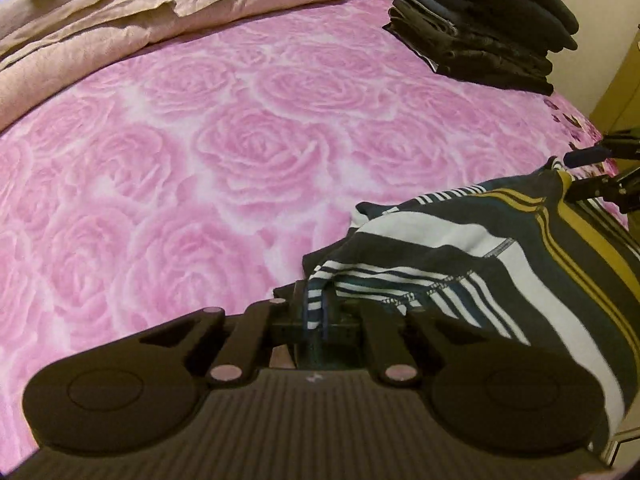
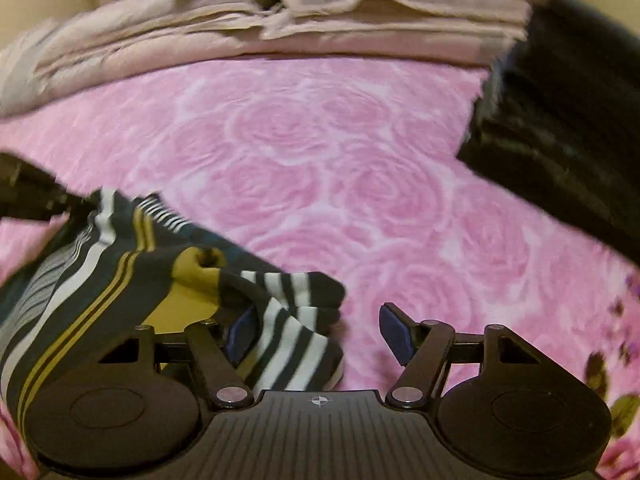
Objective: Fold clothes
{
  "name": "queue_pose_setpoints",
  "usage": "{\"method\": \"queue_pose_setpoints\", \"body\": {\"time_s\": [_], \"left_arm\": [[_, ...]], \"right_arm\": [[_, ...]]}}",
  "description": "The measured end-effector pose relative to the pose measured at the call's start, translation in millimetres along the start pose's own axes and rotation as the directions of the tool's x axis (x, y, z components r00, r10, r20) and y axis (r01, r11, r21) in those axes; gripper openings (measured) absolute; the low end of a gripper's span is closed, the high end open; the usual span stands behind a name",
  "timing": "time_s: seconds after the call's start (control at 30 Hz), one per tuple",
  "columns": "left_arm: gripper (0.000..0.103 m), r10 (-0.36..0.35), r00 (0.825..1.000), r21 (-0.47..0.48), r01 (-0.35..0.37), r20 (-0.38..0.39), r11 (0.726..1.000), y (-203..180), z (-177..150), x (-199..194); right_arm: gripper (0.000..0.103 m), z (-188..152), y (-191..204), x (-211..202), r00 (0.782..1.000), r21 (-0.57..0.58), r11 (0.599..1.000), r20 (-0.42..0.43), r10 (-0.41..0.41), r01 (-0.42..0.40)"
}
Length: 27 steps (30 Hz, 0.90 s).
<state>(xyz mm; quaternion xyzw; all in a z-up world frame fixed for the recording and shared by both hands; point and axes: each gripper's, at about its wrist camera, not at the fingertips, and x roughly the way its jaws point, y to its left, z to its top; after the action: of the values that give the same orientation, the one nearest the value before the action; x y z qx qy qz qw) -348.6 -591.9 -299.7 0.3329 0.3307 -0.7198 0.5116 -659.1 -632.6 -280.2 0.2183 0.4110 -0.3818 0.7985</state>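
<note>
Striped garment [image 1: 480, 248] lies bunched on the bed [image 1: 200, 160], stretched between the two tools; its long axis runs from one to the other. Left hand-held gripper [image 1: 316, 316]: jaws pressed together, pinching a striped edge of the garment directly ahead of it. Right hand-held gripper [image 2: 316, 328]: jaws spread wide; a striped fold lies between them against its left pad [image 2: 242, 330], the right pad clear of cloth, nothing clamped. Judgement: the right is placed to close on the fold between its jaws.
</note>
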Motion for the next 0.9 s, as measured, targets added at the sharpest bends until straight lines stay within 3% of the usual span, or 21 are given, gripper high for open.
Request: {"method": "queue_pose_setpoints", "body": {"time_s": [0.23, 0.37, 0.5, 0.6, 0.67, 0.73, 0.9], "left_arm": [[0.026, 0.035, 0.999, 0.025, -0.035, 0.026, 0.999, 1, -6, -19], [0.021, 0.048, 0.997, 0.062, -0.052, 0.063, 0.997, -10, -19, -56], [0.021, -0.027, 0.994, 0.058, 0.021, 0.103, 0.998, -25, -41, -92], [0.021, -0.099, 0.991, 0.073, 0.093, 0.087, 0.993, -39, -68, -92], [0.021, -0.105, 0.992, 0.121, 0.096, 0.069, 0.988, -48, -87, -82], [0.022, -0.074, 0.994, 0.170, 0.059, 0.079, 0.984, -51, -105, -72], [0.023, -0.070, 0.979, 0.125, 0.047, 0.190, 0.991, -37, -126, -72]], "right_arm": [[0.067, -9, 9, -19, 0.997, 0.050, 0.998, 0.056, -0.048, 0.045], [0.067, -22, 38, -53, 0.988, -0.005, 0.995, 0.122, -0.096, 0.097], [0.067, -42, 81, -77, 0.987, -0.051, 0.999, 0.159, -0.007, 0.015], [0.067, -61, 114, -77, 0.982, -0.079, 0.995, 0.170, 0.078, -0.066], [0.067, -73, 128, -68, 0.978, -0.099, 0.992, 0.183, 0.097, -0.080], [0.067, -86, 131, -60, 0.971, -0.085, 0.995, 0.226, 0.073, -0.055], [0.067, -115, 120, -56, 0.938, -0.024, 0.999, 0.344, 0.035, -0.028]]}}
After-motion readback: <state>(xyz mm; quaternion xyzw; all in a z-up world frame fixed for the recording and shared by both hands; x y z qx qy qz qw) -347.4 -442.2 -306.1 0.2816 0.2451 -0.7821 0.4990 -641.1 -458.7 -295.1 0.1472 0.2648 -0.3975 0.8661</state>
